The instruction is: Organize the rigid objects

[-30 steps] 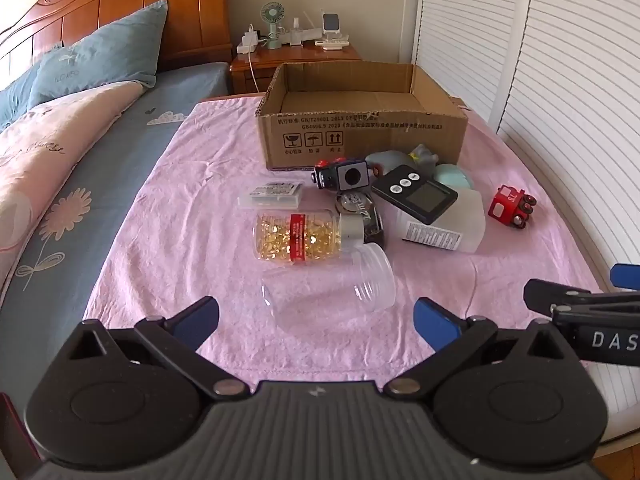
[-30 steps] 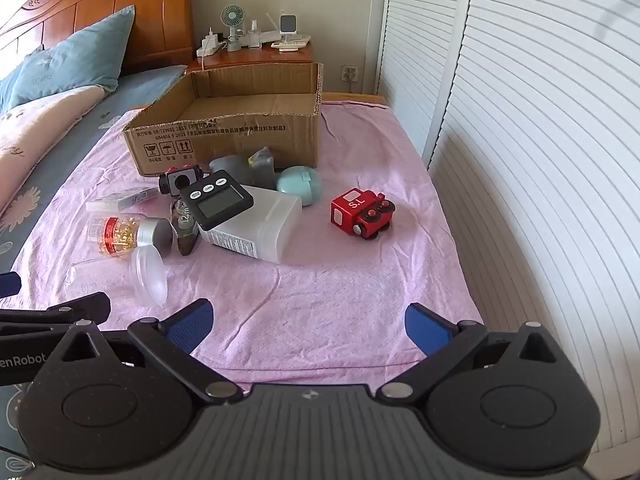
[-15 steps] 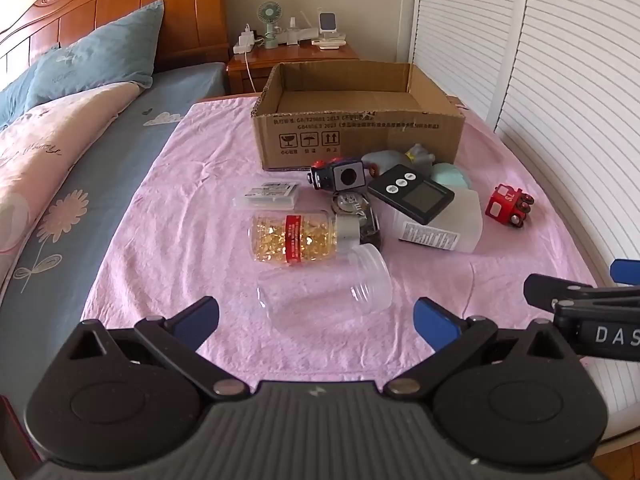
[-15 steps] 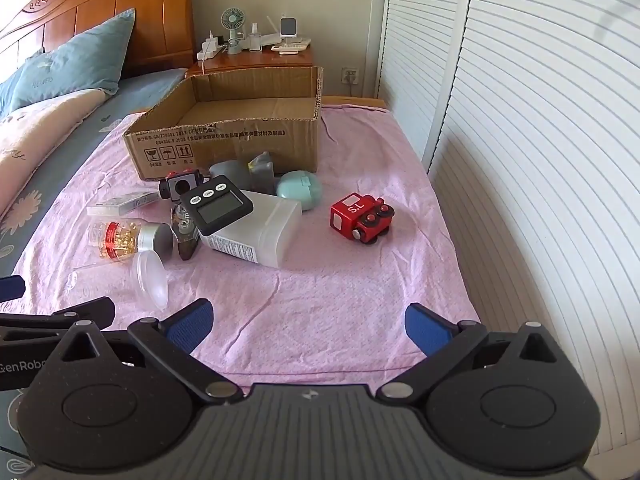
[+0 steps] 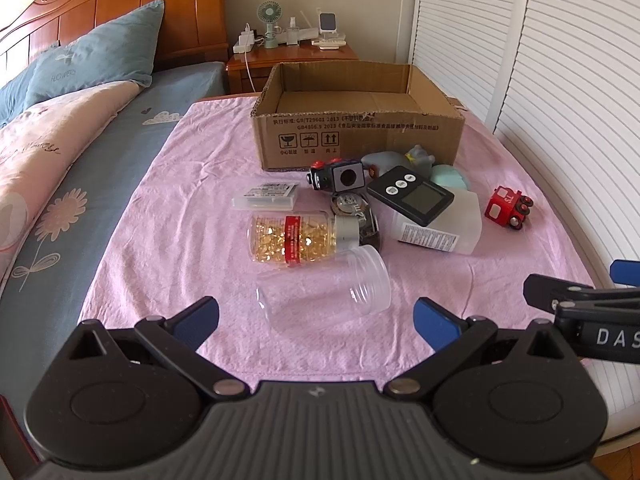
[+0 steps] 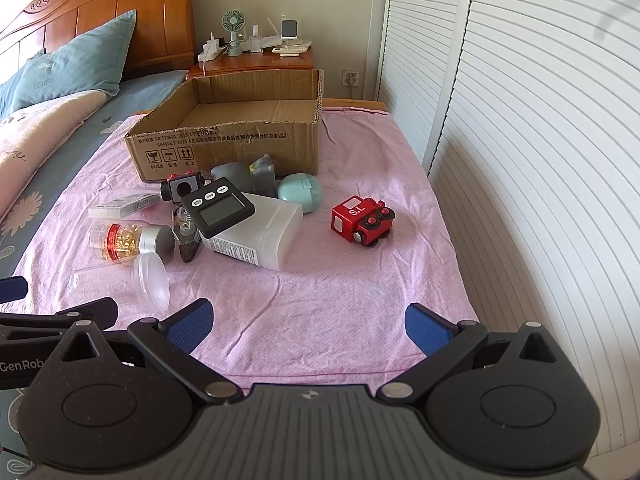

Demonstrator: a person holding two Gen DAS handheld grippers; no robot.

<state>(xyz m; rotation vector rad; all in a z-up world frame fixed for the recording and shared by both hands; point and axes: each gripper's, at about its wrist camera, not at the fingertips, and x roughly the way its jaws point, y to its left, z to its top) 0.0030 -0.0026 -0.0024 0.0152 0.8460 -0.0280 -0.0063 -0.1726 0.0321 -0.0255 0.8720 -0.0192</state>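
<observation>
An open cardboard box (image 5: 360,136) (image 6: 232,142) stands at the back of a pink cloth. In front lie a clear empty jar (image 5: 324,292) (image 6: 128,284), a bottle of gold capsules (image 5: 296,236) (image 6: 128,238), a black timer (image 5: 410,196) (image 6: 218,208) on a white bottle (image 5: 444,224) (image 6: 260,232), a red toy train (image 5: 508,208) (image 6: 362,220), a small black toy (image 5: 338,174), a flat white case (image 5: 266,196) and a teal case (image 6: 300,192). My left gripper (image 5: 316,320) is open and empty just before the clear jar. My right gripper (image 6: 308,324) is open and empty, short of the train.
The pink cloth (image 5: 180,220) covers the bed's foot. A blue sheet and pillows (image 5: 92,64) lie to the left. A wooden nightstand (image 5: 292,54) with a fan stands behind the box. White louvred doors (image 6: 520,120) line the right side.
Both grippers have drawn back and risen slightly, so the objects look a little farther. Nothing was grasped or moved.
</observation>
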